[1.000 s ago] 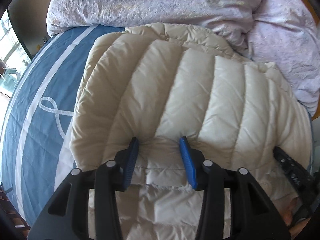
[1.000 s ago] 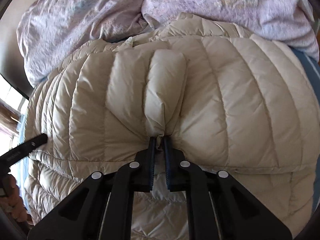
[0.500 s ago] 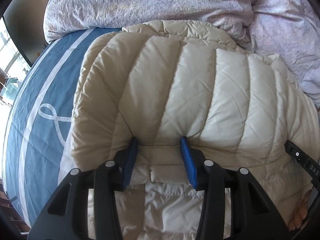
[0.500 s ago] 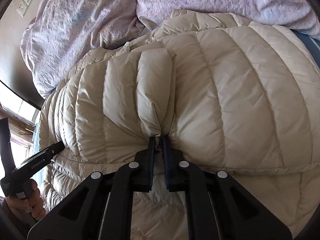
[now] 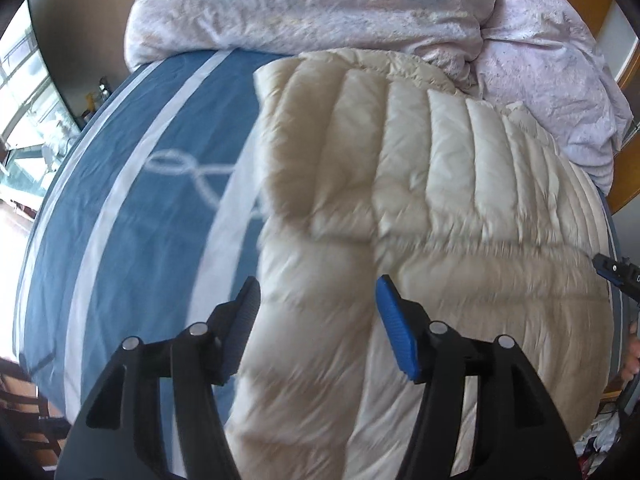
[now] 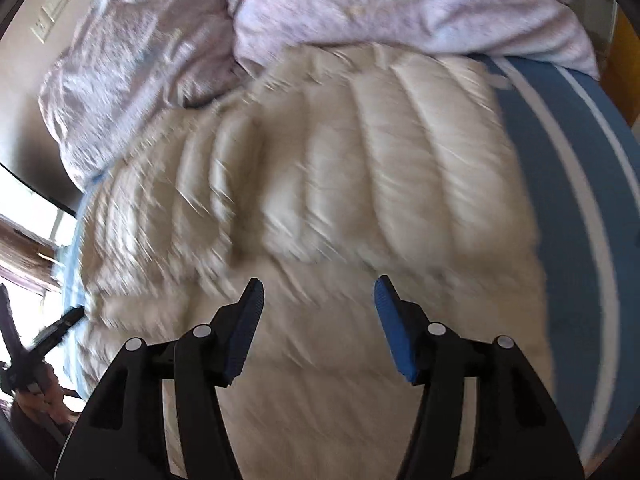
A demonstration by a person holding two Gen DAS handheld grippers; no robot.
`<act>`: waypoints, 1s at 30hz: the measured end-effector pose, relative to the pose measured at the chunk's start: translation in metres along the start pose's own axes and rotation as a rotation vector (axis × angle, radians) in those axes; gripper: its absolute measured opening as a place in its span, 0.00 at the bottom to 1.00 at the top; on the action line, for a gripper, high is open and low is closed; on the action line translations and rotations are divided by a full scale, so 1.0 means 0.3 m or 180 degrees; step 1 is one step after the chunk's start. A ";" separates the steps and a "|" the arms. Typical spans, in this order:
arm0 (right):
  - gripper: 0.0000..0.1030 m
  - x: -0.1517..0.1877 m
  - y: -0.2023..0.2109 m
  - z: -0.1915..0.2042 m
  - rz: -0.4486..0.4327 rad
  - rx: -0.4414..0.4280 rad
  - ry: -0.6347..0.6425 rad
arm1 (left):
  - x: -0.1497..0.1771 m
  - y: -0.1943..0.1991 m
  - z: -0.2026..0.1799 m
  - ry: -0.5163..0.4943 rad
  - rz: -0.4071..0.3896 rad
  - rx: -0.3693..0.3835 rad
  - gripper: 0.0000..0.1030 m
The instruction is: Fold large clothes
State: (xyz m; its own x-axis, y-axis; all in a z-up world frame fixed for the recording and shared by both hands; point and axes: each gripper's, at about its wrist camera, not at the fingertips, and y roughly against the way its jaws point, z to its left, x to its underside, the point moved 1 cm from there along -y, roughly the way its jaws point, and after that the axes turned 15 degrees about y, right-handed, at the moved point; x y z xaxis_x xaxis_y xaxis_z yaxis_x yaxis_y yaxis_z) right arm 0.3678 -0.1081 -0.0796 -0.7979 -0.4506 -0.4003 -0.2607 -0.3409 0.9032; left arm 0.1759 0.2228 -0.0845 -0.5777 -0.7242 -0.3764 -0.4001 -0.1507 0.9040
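Observation:
A cream quilted puffer jacket (image 5: 420, 184) lies folded on the blue bed; it also shows, blurred, in the right wrist view (image 6: 340, 168). Its upper layer ends in an edge across the middle, with more jacket below. My left gripper (image 5: 318, 312) is open and empty above the jacket's left part. My right gripper (image 6: 318, 312) is open and empty above the jacket's near half. The other gripper's tip shows at the right edge of the left wrist view (image 5: 616, 272) and at the left edge of the right wrist view (image 6: 52, 336).
A blue bedsheet with white stripes (image 5: 132, 208) lies left of the jacket and also to its right (image 6: 576, 200). A crumpled pale pink duvet (image 5: 320, 4) is piled at the far side, touching the jacket. Windows are at the far left.
Both grippers have let go of the jacket's folded edge, opened wide and pulled back. The right gripper was shut on the fabric before. The folded layer now lies flat.

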 end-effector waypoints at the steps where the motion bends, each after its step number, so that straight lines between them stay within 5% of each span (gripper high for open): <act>1: 0.58 0.029 0.012 -0.023 0.0056 0.0025 -0.0003 | 0.015 0.008 0.019 0.0013 0.0012 -0.0001 0.59; 13: 0.65 0.401 0.174 -0.261 0.0456 -0.0040 -0.0289 | 0.277 0.078 0.233 0.0233 0.0299 0.0040 0.60; 21: 0.65 0.565 0.191 -0.307 0.0505 -0.0519 -0.0474 | 0.412 0.107 0.278 0.0303 0.0377 0.0141 0.60; 25: 0.40 0.593 0.190 -0.304 0.0522 -0.0771 -0.0479 | 0.445 0.121 0.273 0.0263 0.0396 0.0164 0.54; 30: 0.28 0.599 0.183 -0.320 0.0527 -0.0866 -0.0552 | 0.451 0.125 0.262 0.0264 0.0436 0.0221 0.40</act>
State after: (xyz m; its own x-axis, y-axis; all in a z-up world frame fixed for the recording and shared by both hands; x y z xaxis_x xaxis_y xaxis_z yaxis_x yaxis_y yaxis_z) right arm 0.2622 -0.2870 -0.1168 -0.9037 -0.3793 -0.1987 0.0154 -0.4926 0.8701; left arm 0.0269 0.1720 -0.1174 -0.5706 -0.7884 -0.2300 -0.3715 -0.0019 0.9284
